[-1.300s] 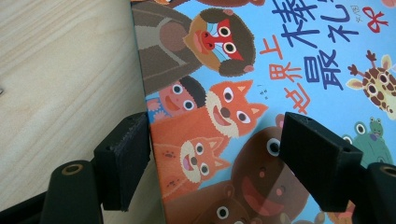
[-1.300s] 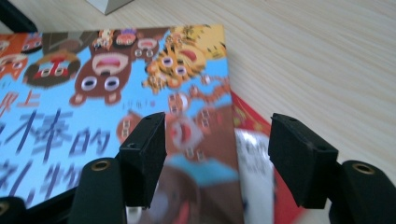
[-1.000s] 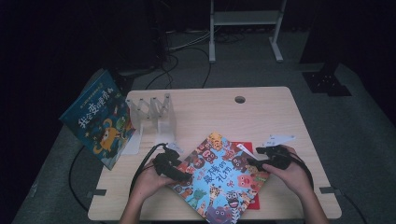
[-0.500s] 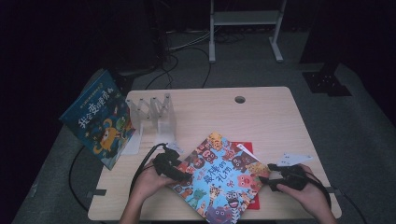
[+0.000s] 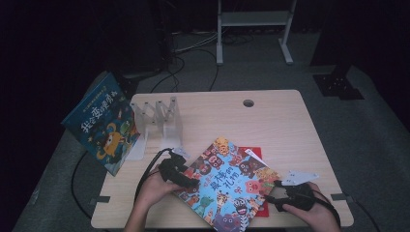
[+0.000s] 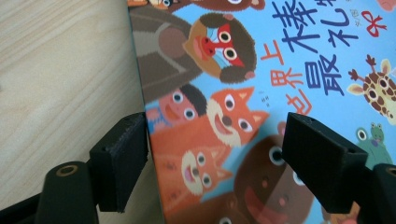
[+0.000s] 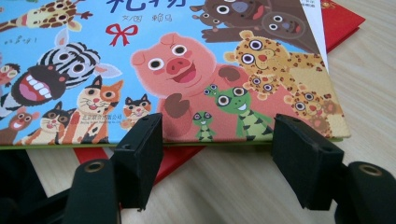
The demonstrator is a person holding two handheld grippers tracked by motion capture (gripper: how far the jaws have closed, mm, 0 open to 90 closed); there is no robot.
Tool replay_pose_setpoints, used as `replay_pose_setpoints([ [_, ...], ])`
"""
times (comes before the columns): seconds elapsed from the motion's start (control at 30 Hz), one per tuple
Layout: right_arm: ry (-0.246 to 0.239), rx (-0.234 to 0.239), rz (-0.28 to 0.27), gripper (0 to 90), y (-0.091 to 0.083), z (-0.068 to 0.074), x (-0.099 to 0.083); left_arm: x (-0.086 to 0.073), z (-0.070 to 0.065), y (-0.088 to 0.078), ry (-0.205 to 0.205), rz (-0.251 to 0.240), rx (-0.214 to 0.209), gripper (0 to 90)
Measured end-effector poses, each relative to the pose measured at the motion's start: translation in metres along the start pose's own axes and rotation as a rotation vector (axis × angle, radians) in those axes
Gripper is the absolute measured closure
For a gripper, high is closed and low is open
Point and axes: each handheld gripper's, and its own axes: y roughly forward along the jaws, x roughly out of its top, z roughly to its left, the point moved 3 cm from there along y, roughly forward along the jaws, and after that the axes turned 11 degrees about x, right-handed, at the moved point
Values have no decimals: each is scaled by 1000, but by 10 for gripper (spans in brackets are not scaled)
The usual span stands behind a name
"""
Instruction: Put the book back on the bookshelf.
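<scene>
While the left gripper (image 5: 187,180) steadies the animal picture book (image 5: 227,183) with jaws apart, the right gripper (image 5: 273,193), jaws just widening and empty, should square to the book's lower edge; avoid pinching the red book (image 7: 175,156) beneath.

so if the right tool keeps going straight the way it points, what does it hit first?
Most likely the near edge of the animal picture book, right ahead of the right tool. Its jaws stand apart with nothing between them. The red book under it sits just as close, so depth is hard to call.
</scene>
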Motion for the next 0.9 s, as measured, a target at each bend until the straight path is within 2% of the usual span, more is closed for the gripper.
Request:
replay_pose_setpoints([
  [0.2,11,20,5,327,5,-6,5,-1,4,1,-11,-6,-1,191],
  [0.4,-18,33,17,328,16,-13,19,-4,14,2,-30,-27,-3,139],
  [0.5,-27,46,26,324,20,-16,24,-6,17,4,-47,-27,-16,113],
  [0.6,-31,53,33,322,24,-19,29,-7,21,7,-63,-24,-46,92],
  [0.77,-25,76,29,309,28,-23,32,-7,24,8,-71,-31,-47,78],
  [0.9,-27,91,22,309,31,-23,35,-7,25,12,-73,-27,-54,15],
])
